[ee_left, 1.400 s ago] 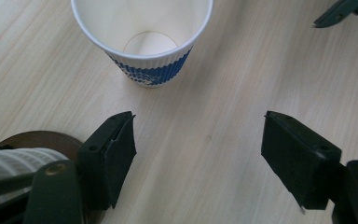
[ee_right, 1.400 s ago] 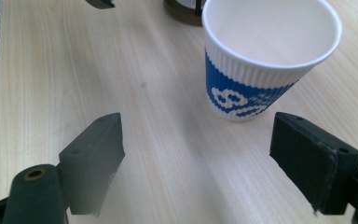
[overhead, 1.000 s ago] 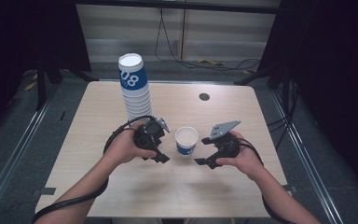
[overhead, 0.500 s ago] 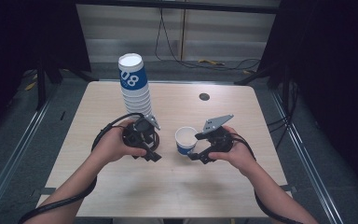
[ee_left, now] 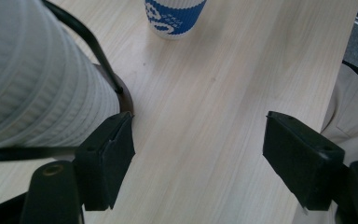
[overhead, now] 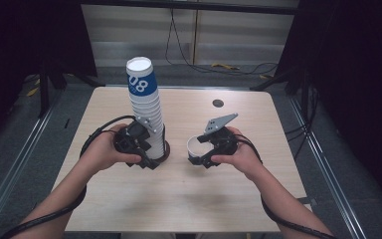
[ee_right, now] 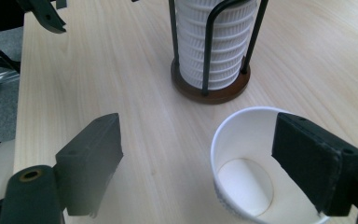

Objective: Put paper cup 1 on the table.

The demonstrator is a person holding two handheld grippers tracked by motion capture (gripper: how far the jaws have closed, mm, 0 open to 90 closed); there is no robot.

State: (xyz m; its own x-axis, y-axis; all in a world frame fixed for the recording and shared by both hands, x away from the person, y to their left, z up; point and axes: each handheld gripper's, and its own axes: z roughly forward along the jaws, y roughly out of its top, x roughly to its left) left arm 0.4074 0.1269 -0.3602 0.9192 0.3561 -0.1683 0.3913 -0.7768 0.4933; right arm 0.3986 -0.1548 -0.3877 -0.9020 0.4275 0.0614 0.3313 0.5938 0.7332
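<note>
The single white paper cup with a blue sleeve stands upright on the pale wooden tabletop, at nine o'clock of the right claw, one pad over its rim. That claw, released, has just been opening. The left claw looks released, empty, now beside the tall stack of white ribbed cups, having moved toward nine o'clock.

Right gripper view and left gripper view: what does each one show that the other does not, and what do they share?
Right gripper view: the white inside of the loose paper cup, and the brown base of the wire holder. Left gripper view: that cup's blue printed outside, and beige clothing at the right edge. Shared: the wooden table and the ribbed cup stack.
</note>
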